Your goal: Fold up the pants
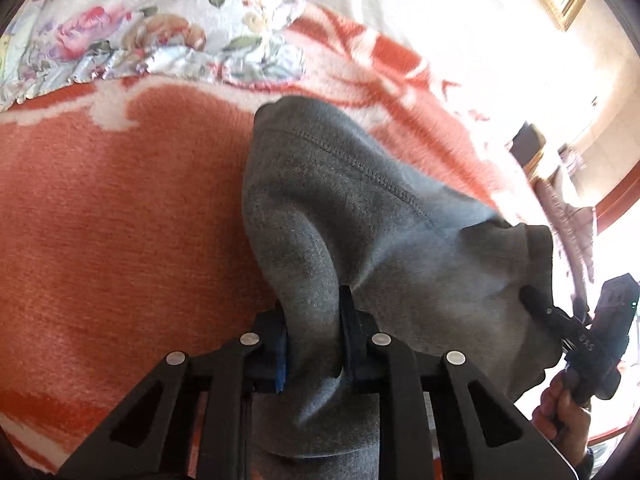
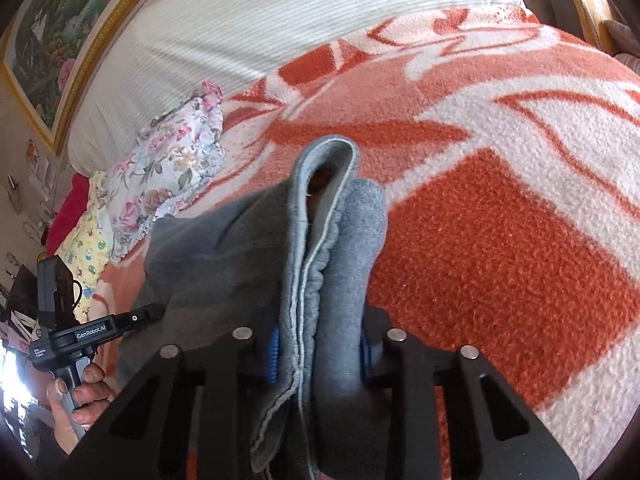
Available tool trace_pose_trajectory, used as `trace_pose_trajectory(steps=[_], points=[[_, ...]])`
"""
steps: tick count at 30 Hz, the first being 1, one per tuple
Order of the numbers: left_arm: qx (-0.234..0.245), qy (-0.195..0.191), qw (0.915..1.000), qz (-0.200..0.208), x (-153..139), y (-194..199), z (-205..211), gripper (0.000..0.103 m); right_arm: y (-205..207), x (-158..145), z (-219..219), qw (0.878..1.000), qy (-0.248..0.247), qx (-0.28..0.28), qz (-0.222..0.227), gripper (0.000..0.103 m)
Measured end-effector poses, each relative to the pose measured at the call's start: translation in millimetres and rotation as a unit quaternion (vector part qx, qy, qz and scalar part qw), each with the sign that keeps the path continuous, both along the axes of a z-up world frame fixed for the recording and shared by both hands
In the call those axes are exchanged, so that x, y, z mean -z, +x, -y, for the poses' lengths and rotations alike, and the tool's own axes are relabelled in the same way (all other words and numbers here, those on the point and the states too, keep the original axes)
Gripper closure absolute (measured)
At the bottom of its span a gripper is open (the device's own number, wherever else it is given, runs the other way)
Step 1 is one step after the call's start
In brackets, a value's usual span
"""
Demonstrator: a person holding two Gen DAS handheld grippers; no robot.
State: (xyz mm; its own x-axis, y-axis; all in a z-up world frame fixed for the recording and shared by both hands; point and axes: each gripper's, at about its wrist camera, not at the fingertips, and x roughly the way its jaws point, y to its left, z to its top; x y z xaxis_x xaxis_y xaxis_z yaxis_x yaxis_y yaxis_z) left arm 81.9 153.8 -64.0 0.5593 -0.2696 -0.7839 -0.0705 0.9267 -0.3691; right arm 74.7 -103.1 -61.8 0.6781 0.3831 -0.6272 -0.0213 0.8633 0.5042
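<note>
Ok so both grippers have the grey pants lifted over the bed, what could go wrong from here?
1. The right hand-held gripper pinches several bunched layers of the grey pants at the waistband; one layer could slip out and skew the fold.
2. The left hand-held gripper clamps a rounded bulge of cloth, so a crease may get folded in.
3. The fuzzy orange blanket may drag the cloth as it is laid, and the floral fabric lies nearby.

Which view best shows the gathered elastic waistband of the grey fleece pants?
The right wrist view: the gathered elastic waistband runs lengthwise between that gripper's fingers. The left wrist view shows only grey fleece pants fabric with a stitched seam, no waistband.
</note>
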Motion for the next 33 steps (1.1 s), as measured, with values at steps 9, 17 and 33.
trace_pose_trajectory(steps=[9, 17, 33], points=[[-0.036, 0.009, 0.998, 0.052, -45.3, -37.7, -42.0, 0.085, 14.9, -45.6, -57.7, 0.996, 0.001, -0.067, 0.052, 0.076], [-0.107, 0.029, 0.9916, 0.065, -65.1, -36.3, -139.4, 0.085, 82.6, -54.7, -145.1, 0.987, 0.023, -0.137, 0.077, 0.076], [-0.133, 0.079, 0.9871, 0.042, -16.5, -83.5, -190.9, 0.055, 119.3, 4.4, -180.3, 0.991, -0.046, -0.127, -0.005, 0.038]])
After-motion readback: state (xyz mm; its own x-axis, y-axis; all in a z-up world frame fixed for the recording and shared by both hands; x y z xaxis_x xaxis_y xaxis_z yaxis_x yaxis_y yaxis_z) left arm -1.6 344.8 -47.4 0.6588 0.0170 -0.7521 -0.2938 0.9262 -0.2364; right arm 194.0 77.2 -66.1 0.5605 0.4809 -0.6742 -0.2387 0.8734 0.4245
